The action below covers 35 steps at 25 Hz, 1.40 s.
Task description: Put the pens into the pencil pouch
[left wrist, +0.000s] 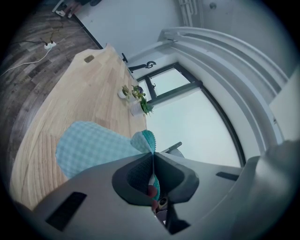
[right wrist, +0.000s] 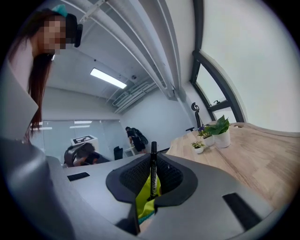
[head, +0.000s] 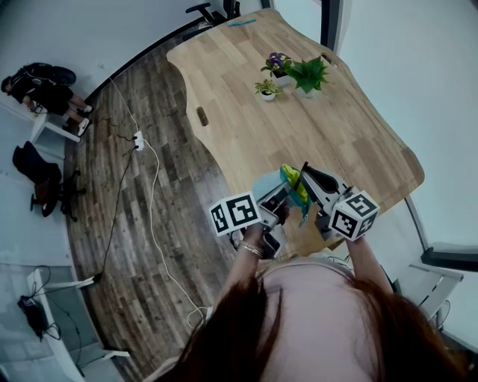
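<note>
In the left gripper view a pale blue checked pencil pouch with a teal zigzag edge hangs over the wooden table. My left gripper is shut on that teal edge. My right gripper is shut on a black pen that stands upright between the pads, with yellow-green fabric just below it. In the head view both grippers meet above the table's near edge: the left gripper holds the pouch, and the right gripper holds the pen right beside the pouch's teal and yellow opening.
Potted plants stand at the far middle of the table. A blue object lies at the table's far end. A power strip with a white cable lies on the wood floor. A person sits at the far left.
</note>
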Tool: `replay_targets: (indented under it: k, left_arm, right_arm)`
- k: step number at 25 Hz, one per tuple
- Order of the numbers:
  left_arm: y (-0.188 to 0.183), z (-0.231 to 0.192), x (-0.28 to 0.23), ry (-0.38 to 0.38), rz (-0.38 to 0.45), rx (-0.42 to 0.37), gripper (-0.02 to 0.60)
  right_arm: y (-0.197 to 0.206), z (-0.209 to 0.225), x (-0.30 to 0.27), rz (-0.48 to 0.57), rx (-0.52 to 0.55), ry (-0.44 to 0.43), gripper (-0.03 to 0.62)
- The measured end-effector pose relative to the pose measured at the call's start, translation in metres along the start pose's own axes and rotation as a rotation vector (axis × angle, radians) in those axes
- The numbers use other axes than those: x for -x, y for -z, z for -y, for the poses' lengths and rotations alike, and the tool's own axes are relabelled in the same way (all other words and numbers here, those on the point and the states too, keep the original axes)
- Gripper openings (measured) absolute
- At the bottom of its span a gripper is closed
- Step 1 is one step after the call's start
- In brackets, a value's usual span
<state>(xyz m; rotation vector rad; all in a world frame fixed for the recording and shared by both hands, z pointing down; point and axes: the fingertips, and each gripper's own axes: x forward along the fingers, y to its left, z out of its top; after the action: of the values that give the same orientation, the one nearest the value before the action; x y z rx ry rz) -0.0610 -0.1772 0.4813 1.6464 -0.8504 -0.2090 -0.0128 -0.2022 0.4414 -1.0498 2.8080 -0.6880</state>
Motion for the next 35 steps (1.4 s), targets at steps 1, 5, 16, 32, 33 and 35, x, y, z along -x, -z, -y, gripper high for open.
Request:
replay_targets:
  k: [1, 5, 16, 32, 33, 35]
  left_arm:
    - [-0.001, 0.000, 0.000, -0.001, 0.002, -0.001, 0.008]
    - [-0.004, -0.002, 0.001, -0.003, 0.009, -0.003, 0.008]
    - [-0.001, -0.004, 0.001, -0.032, 0.003, -0.039, 0.008]
    - [0.009, -0.005, 0.000, -0.073, 0.004, -0.084, 0.008]
    - [0.009, -0.005, -0.001, -0.076, 0.002, -0.087, 0.008]
    - [0.010, -0.005, -0.002, -0.081, 0.001, -0.091, 0.008]
  right_arm:
    - [0.003, 0.000, 0.000, -0.018, 0.018, -0.001, 0.032]
    - [0.015, -0.003, 0.000, -0.084, 0.067, -0.009, 0.032]
    - [0.017, -0.004, 0.008, -0.128, 0.106, -0.011, 0.058]
    - [-0.010, 0.043, 0.055, -0.129, 0.175, 0.126, 0.054]
    - [-0.009, 0.046, 0.057, -0.140, 0.179, 0.133, 0.051]
    - [-0.006, 0.054, 0.061, -0.165, 0.187, 0.148, 0.043]
